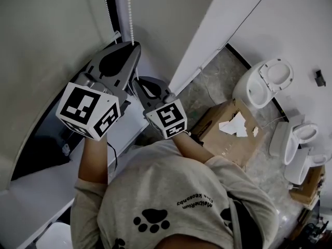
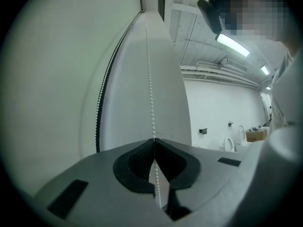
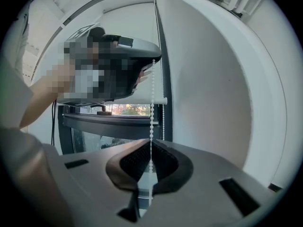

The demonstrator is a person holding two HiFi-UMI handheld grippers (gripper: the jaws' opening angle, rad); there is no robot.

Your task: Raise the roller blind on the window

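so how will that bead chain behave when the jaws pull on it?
Likely floppy: the bead chain bends loosely behind the shut jaws of the left gripper, yet runs straight to the right gripper. Probably light, given its tiny beads. Smooth beads may slip, though they should catch against shut jaws.

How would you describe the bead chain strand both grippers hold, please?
Find the window with its white roller blind; two beaded strands hang at its right edge. It is the strand pinched in the left gripper and right gripper; its neighbour hangs free.

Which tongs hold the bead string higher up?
The left tongs: they pinch the bead string above where the right tongs pinch it.
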